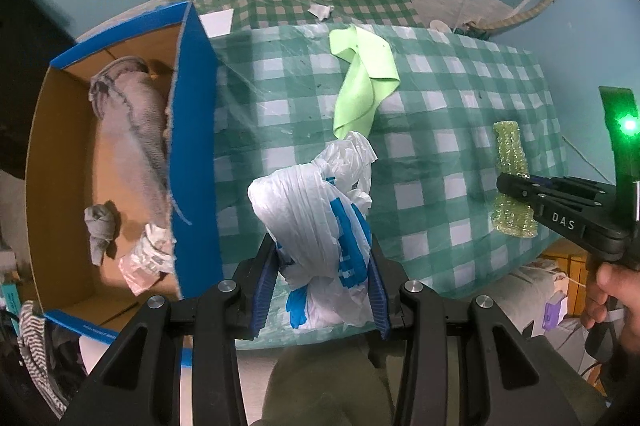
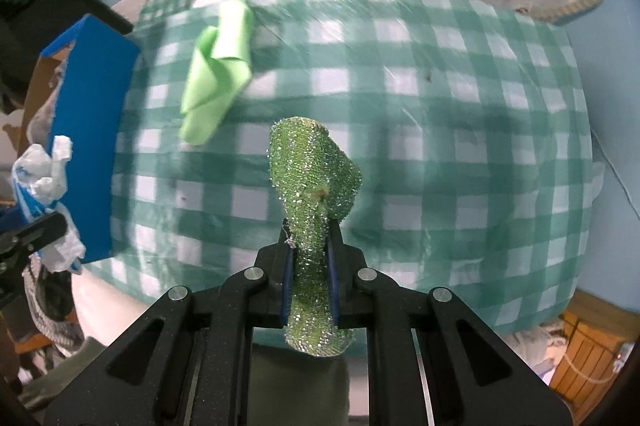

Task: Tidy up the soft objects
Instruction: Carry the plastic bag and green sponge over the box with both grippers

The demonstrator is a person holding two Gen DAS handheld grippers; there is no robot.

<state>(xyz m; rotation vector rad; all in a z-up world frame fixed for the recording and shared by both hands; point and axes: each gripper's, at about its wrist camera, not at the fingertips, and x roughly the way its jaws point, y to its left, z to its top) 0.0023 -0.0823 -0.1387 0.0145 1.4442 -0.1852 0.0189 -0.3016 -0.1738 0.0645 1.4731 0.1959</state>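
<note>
My left gripper (image 1: 320,262) is shut on a crumpled white plastic bag with blue print (image 1: 316,210), held above the table's front edge beside the blue cardboard box (image 1: 196,146). The bag also shows at the left of the right wrist view (image 2: 44,182). My right gripper (image 2: 310,258) is shut on a glittery green sponge cloth (image 2: 312,170), lifted above the checked tablecloth (image 2: 440,146); it shows in the left wrist view (image 1: 512,178) with the right gripper (image 1: 520,188) across it. A light green cloth (image 1: 360,78) lies folded on the table, also in the right wrist view (image 2: 216,66).
The open box at the table's left holds a grey towel (image 1: 128,114), a knotted grey sock (image 1: 100,226) and a crumpled white wrapper (image 1: 148,258). A striped cloth (image 1: 32,338) hangs below the box. A paper scrap (image 1: 320,11) lies at the table's far edge.
</note>
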